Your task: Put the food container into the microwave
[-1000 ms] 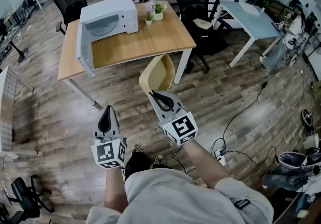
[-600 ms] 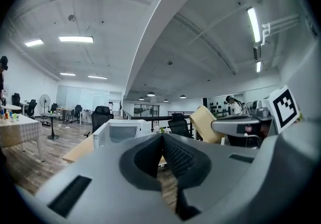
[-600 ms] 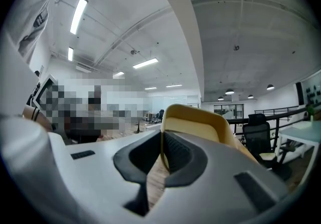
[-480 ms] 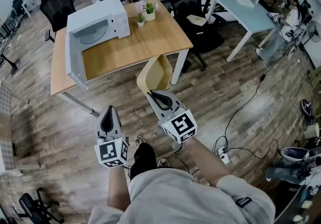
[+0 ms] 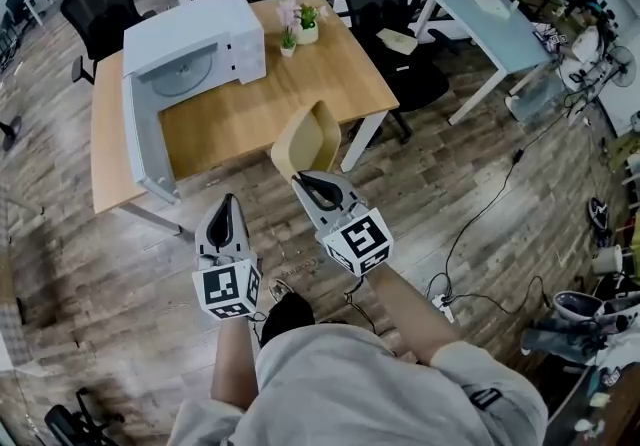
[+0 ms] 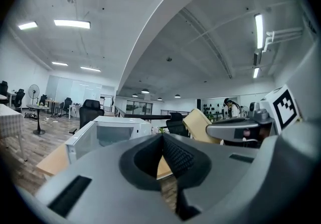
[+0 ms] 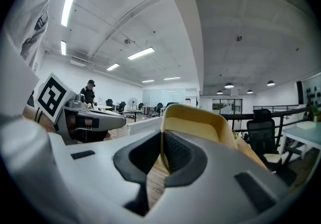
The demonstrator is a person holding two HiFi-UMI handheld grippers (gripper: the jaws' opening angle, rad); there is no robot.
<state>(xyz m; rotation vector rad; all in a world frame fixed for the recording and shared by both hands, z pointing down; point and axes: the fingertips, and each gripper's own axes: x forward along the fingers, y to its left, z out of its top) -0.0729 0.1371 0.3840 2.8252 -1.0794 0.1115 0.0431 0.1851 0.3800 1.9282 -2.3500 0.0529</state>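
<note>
We're on the carry. Our right hand-held gripper (image 5: 303, 180) pinches the rim of the yellow plastic food container (image 5: 312, 139), held off the floor short of the wooden bench (image 5: 310, 84). Our left hand-held gripper (image 5: 227, 204) is closed on nothing. Next, we judge, comes a reach far-left into the open white microwave (image 5: 200, 34).

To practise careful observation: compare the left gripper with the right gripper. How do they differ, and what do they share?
The right gripper is shut on the rim of the yellow food container; the left gripper is shut on nothing. The right gripper reaches nearer the table than the left gripper. Both point toward the open microwave.
</note>
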